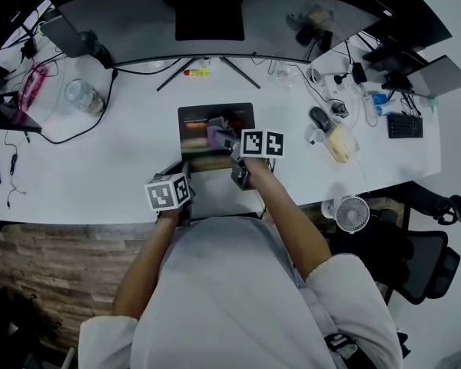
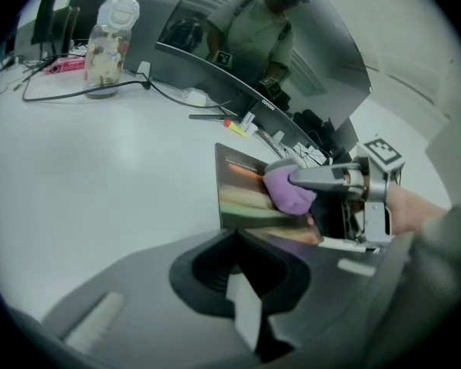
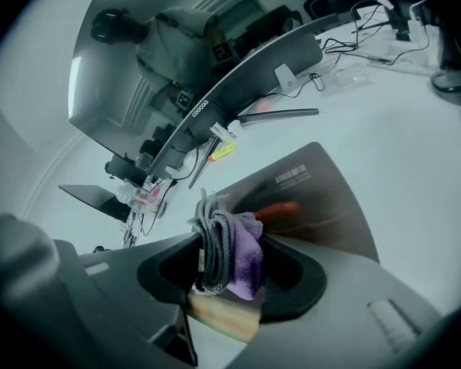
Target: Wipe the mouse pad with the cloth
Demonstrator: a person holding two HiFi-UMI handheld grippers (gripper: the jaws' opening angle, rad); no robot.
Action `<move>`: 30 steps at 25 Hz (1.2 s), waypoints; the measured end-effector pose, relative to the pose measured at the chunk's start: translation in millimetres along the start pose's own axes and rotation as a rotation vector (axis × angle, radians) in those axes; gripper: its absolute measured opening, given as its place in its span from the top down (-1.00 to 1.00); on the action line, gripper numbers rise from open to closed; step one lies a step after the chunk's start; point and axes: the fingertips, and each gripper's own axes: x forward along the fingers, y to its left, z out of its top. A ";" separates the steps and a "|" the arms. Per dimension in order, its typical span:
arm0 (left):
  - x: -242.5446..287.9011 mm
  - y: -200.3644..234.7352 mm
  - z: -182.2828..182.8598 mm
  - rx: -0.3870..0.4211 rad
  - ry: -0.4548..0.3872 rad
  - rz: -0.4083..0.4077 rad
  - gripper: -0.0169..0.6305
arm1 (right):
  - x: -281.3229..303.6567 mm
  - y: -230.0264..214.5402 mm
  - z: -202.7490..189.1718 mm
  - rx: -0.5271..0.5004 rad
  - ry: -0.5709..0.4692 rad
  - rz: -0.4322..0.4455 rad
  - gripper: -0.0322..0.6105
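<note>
From above, the head view shows us both grippers at the near side of the mouse pad [image 1: 196, 121], but not how their jaws stand. This we can read only in the gripper views. The right gripper [image 3: 230, 260] has its jaws closed on the cloth [image 3: 242, 256]. The jaws of the left gripper [image 2: 242, 283] stand a narrow gap apart with nothing between them. The left gripper view also shows us the right gripper from the side, with the cloth touching the pad.

The cloth is a folded bundle, purple and grey, and it sits about the middle of the pad. The pad is dark and rectangular, with blurred coloured bands.

It lies flat on a white desk [image 1: 115, 152], in front of a curved monitor [image 2: 276, 52]. A glass jar [image 1: 81, 94], cables and a keyboard [image 1: 405, 125] are around it. A small fan [image 1: 352, 214] and a black chair [image 1: 415, 260] are at the right.
</note>
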 end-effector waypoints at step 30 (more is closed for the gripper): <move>-0.3 -1.0 0.9 0.008 -0.003 0.006 0.95 | -51.6 -62.6 18.8 0.038 -0.056 -0.097 0.24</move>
